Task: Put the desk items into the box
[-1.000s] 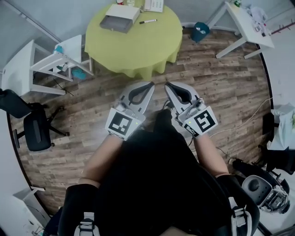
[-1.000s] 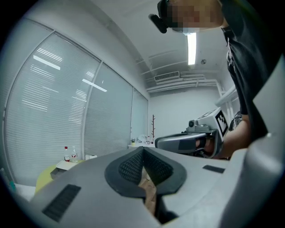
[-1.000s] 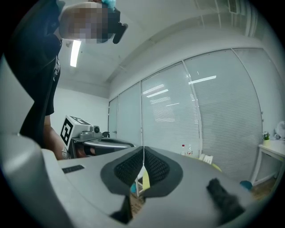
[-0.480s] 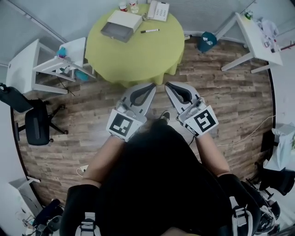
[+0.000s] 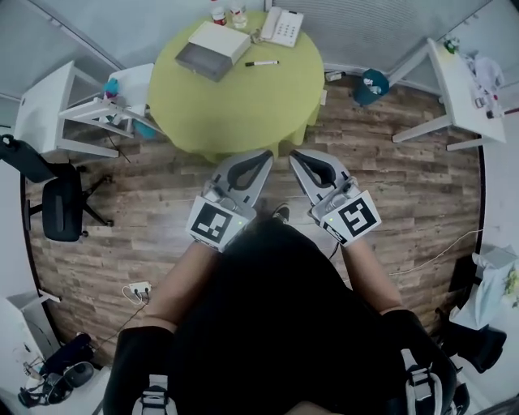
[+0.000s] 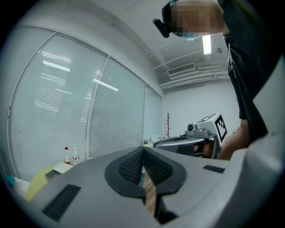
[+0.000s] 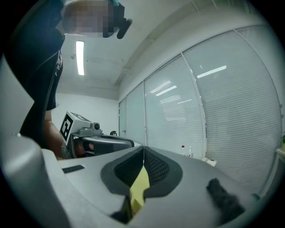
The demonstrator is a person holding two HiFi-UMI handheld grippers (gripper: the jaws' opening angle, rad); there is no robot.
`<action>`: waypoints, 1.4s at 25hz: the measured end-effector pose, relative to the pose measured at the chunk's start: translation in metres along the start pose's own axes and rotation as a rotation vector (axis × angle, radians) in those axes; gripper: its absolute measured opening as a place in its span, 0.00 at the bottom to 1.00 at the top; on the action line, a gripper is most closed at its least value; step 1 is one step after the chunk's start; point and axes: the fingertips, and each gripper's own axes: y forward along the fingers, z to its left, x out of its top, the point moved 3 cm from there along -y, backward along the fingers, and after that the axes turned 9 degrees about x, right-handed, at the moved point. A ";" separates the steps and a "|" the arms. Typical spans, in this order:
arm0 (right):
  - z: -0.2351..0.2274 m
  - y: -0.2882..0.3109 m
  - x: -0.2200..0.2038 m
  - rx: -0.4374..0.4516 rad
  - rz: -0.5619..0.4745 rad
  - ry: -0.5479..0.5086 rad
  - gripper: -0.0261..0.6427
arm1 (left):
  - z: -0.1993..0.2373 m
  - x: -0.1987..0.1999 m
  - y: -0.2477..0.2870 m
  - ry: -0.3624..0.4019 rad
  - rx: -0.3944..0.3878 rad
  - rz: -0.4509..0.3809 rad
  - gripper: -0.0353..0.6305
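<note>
A round table with a yellow-green cloth (image 5: pixel 243 105) stands ahead in the head view. On its far side lie a grey and white box (image 5: pixel 213 49), a black marker (image 5: pixel 262 62), a white desk phone (image 5: pixel 281 26) and two small bottles (image 5: pixel 217 12). My left gripper (image 5: pixel 266 153) and right gripper (image 5: pixel 294 153) hang side by side over the wooden floor, just short of the table's near edge. Both are shut with nothing in them. In the left gripper view the pads (image 6: pixel 133 167) meet; in the right gripper view the pads (image 7: pixel 153 167) meet too, with only cloth showing behind.
A white side table (image 5: pixel 49 113) and a black office chair (image 5: pixel 57 207) stand at the left. Another white table (image 5: pixel 458 81) is at the right, with a teal object (image 5: pixel 375 83) on the floor near it. A power strip (image 5: pixel 138 288) lies on the floor.
The table and its items have slid lower and nearer in the head view as the person steps toward it. Both grippers keep their place and stay shut.
</note>
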 end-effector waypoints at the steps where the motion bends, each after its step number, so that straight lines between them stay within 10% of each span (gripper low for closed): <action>1: -0.004 -0.002 -0.002 0.006 0.002 0.007 0.06 | -0.001 0.000 0.004 -0.001 0.008 0.000 0.07; 16: -0.057 0.012 -0.013 0.058 0.009 0.014 0.06 | 0.019 -0.010 0.056 0.013 0.040 0.000 0.07; 35: -0.164 0.145 -0.004 0.038 0.087 0.015 0.06 | 0.171 -0.009 0.137 0.023 0.006 -0.010 0.07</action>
